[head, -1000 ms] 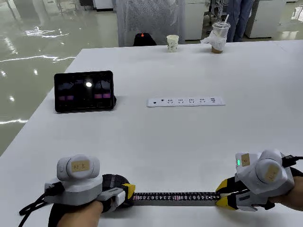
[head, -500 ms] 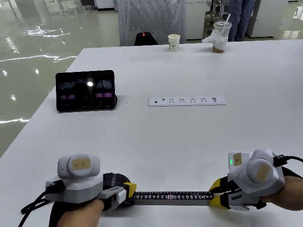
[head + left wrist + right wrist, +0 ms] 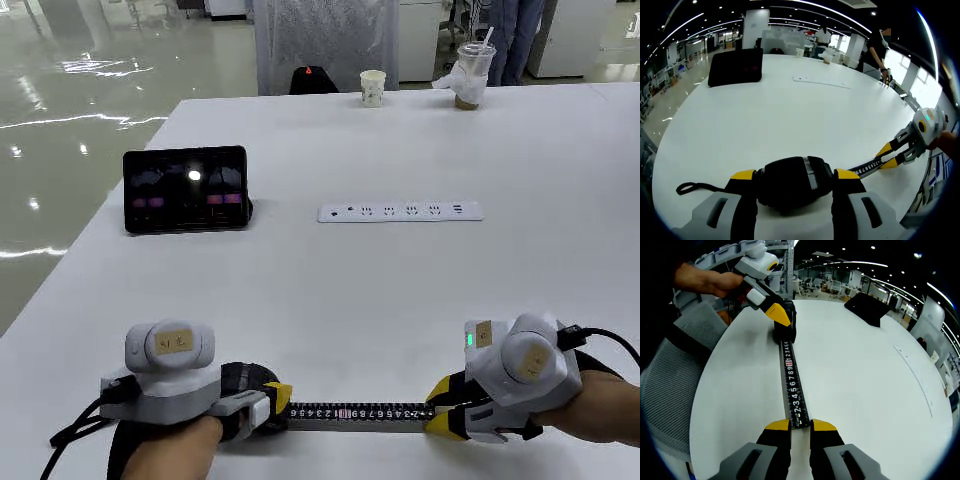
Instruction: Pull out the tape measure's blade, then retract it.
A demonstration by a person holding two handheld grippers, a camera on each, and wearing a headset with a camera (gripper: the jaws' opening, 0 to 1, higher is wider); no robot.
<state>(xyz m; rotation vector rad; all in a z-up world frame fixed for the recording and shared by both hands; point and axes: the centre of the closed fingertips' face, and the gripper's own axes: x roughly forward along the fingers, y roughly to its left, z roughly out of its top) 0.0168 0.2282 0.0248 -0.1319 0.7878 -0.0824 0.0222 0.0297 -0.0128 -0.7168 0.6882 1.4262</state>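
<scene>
Near edge of white table (image 3: pixel 400 300), left side: left gripper (image 3: pixel 795 176), yellow-tipped jaws clamped on either flank of black tape measure case (image 3: pixel 795 185). From head view, most of case hidden behind that gripper's body, only a dark rounded part on show. Black wrist loop (image 3: pixel 687 189) trailing off case's left, partly cut off by a jaw. Drawn-out blade (image 3: pixel 360 412) flat on table, running right from case to right gripper (image 3: pixel 800 426). Jaws there pinched close on blade's end; hook hidden between yellow tips, cannot tell its shape. Numerals legible in right gripper view, too small to read from head view. Farther back: dark tablet (image 3: pixel 186 189) propped at left, white power strip (image 3: pixel 400 212) mid-table, paper cup (image 3: pixel 373 88) and drink cup (image 3: pixel 470 75) with straw at far edge, latter wrapped in something pale, hard to make out
</scene>
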